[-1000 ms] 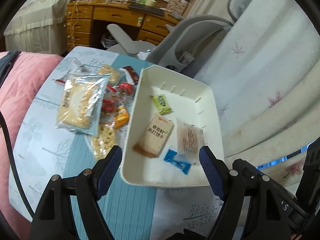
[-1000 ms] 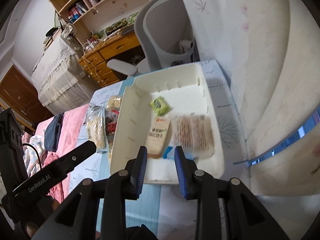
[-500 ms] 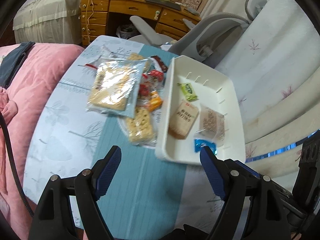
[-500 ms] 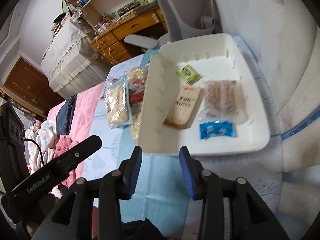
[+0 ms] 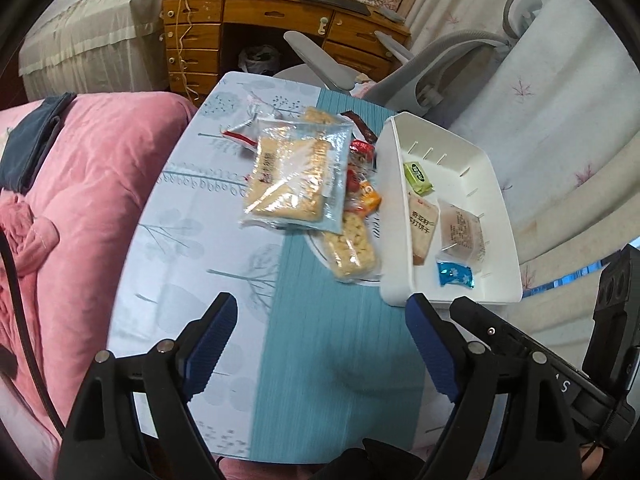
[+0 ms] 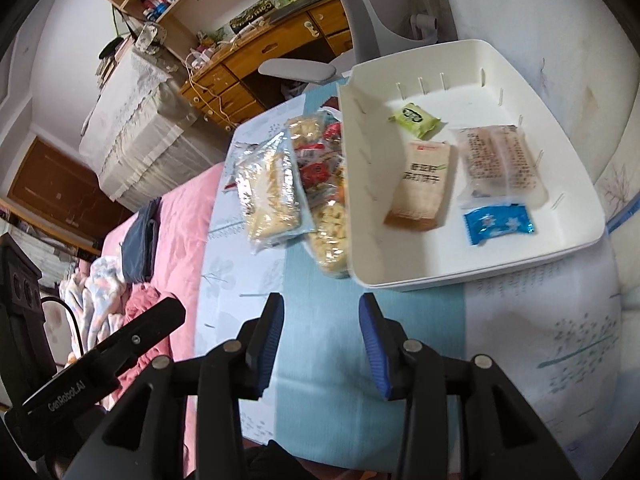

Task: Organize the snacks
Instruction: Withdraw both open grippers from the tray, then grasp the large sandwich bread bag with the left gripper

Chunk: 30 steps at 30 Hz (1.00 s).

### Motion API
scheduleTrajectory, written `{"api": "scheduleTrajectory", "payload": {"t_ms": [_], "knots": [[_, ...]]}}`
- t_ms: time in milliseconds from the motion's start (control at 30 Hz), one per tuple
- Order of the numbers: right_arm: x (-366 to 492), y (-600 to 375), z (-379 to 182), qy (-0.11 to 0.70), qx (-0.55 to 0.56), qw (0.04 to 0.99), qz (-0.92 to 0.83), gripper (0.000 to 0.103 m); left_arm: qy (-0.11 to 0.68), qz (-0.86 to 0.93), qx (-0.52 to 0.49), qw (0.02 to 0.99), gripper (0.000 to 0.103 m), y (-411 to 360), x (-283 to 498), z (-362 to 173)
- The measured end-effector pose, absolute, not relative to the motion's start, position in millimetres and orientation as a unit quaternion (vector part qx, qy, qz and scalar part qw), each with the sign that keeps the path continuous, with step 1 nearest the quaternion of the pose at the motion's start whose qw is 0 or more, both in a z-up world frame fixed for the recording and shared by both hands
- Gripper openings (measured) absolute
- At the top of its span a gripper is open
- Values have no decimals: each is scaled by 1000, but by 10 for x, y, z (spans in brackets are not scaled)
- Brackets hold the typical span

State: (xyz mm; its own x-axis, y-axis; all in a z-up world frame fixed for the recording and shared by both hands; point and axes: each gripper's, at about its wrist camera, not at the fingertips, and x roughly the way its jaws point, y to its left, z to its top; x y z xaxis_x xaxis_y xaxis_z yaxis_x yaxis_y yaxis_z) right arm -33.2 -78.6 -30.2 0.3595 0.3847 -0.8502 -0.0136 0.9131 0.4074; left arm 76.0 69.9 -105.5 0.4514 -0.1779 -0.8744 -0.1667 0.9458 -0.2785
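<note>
Pale blue cloth with a teal stripe covers the table [image 5: 192, 248], which runs from the bottom edge of both views up toward a wooden desk [image 5: 280, 20] and a grey chair [image 5: 440, 64] at the back. Nearest in the left wrist view, the left gripper [image 5: 320, 340] hangs over bare cloth, its jaws wide apart and just lately widening, nothing between them. The right gripper [image 6: 322, 340] stands partly open over the teal stripe after parting a little, also empty; its lower frame is cut off by the picture edge.

Beyond the grippers sits one white tray [image 6: 480, 272], its near rim just past the right gripper's fingertips. Four snacks lie in it: a blue packet [image 6: 498, 222] nearest, then a tan cracker pack [image 6: 424, 184] and a clear wrapped cake [image 6: 500, 164] side by side, and a green packet [image 6: 416, 118] farthest back.

Left of the tray a heap of snacks [image 5: 320, 184] lies on the cloth, touching the tray's wall. One large clear cracker bag [image 5: 296, 176] lies on top; a puffed-rice bar [image 5: 352, 248] pokes out nearer. Red and orange wrappers beneath are mostly covered, so their number cannot be counted. A pink blanket [image 5: 80, 184] fills the left side
</note>
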Motion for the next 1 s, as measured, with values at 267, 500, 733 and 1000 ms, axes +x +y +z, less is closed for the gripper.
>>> {"api": "scheduleTrajectory", "payload": {"t_ms": [267,500,733,1000], "knots": [[-455,-365,-267,514,184,832,99,39,541,-51,-133,829,87,1112,832,-1013],[-610,-83,-314,487,179,854,34,39,562,-101,-104,814,88,1409,977,-1066],[-734,109,-418,478,187,858,-21,57,584,-121,-92,797,92,1630,1155,-1144],[-771,274,-488,467,139,872,-38,64,617,-100,-115,772,94,1775,1467,-1346]]}}
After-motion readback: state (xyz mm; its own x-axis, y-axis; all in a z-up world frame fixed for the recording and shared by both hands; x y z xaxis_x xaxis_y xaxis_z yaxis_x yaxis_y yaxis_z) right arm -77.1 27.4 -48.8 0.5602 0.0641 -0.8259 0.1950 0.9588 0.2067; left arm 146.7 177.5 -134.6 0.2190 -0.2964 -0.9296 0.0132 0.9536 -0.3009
